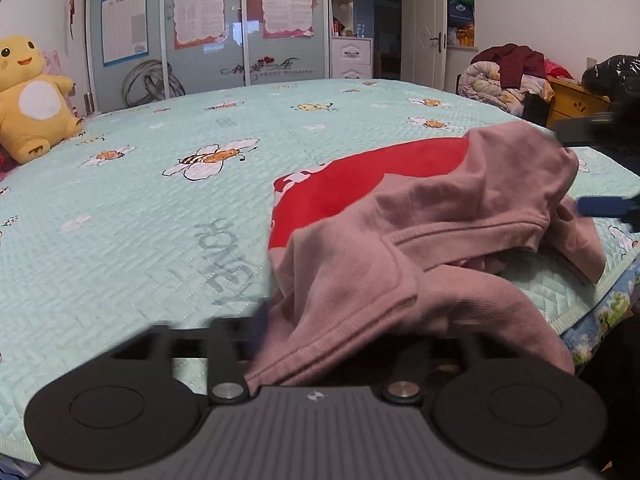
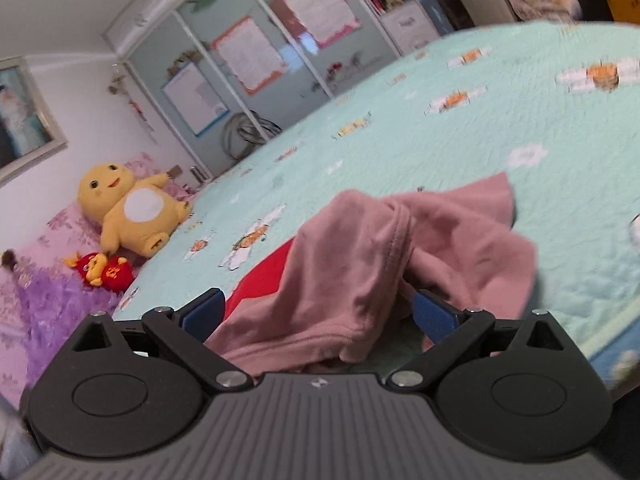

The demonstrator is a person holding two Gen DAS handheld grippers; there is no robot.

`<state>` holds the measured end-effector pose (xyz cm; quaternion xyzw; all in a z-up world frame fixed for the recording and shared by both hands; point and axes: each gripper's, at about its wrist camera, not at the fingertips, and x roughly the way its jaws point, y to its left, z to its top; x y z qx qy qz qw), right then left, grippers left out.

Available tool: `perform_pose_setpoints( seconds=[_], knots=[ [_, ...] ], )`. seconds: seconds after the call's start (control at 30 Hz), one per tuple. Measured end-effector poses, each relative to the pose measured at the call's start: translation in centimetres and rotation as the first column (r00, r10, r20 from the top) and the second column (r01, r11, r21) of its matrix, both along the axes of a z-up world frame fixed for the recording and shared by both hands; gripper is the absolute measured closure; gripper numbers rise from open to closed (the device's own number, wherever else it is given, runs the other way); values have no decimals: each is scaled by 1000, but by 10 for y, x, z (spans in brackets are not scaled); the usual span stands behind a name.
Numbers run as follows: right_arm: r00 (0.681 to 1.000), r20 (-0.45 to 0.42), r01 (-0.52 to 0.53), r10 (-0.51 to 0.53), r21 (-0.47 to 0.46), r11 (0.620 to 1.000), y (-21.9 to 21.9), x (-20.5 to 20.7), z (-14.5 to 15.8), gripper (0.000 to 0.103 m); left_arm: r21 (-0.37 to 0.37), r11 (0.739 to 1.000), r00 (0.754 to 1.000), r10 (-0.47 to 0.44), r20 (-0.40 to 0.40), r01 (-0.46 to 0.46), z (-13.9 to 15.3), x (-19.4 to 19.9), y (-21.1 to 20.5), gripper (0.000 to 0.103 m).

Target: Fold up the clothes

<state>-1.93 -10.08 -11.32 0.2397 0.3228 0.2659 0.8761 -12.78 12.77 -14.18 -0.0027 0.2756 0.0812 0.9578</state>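
Note:
A pink hooded garment with a red panel (image 1: 400, 240) (image 2: 360, 264) lies bunched on the mint bee-print bed cover (image 1: 160, 220) (image 2: 500, 128), near its right edge. My left gripper (image 1: 340, 336) is low at the garment's near hem. Its jaws stand wide and the cloth is draped loosely across them, hiding the right finger. My right gripper (image 2: 320, 314) (image 1: 570, 171) is at the garment's far right end, jaws wide. The cloth heaps up between its blue pads (image 2: 208, 312) and hangs over the right one. That end is raised off the cover.
A big yellow plush toy (image 1: 28, 96) (image 2: 128, 212) and a small red one (image 2: 104, 272) sit at the bed's left. A pile of bedding and clothes (image 1: 504, 76) and a yellow cabinet (image 1: 572, 100) stand beyond the right edge. Mirrored wardrobe doors (image 1: 208, 32) stand behind.

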Motion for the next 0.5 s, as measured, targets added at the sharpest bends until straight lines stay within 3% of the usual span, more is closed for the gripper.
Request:
perform_pose_setpoints(
  seconds=[0.1, 0.17, 0.2, 0.23, 0.33, 0.4, 0.5],
  knots=[
    [993, -110, 46, -44, 17, 999, 12, 17, -14, 4, 5, 1000, 1000, -5, 9, 5, -5, -4, -1, 30],
    [987, -155, 59, -50, 52, 997, 14, 21, -21, 10, -8, 1000, 1000, -12, 14, 12, -8, -5, 2, 31],
    [986, -161, 44, -34, 54, 998, 16, 22, -21, 28, -19, 1000, 1000, -13, 19, 13, -10, -5, 3, 33],
    [986, -167, 28, -19, 57, 998, 18, 24, -22, 53, -32, 999, 1000, -13, 26, 13, -11, -6, 4, 42],
    [994, -110, -21, 24, 25, 999, 23, 23, -11, 82, -67, 998, 998, -14, 57, 17, -8, -8, 8, 95],
    [997, -65, -38, 40, 39, 999, 23, 21, 0, 91, -79, 996, 996, -22, 87, 29, 0, -10, 10, 99],
    [998, 24, -66, 64, 66, 996, 22, 20, 26, 94, -79, 996, 990, -22, 142, 34, 18, -15, 13, 102]
  ],
)
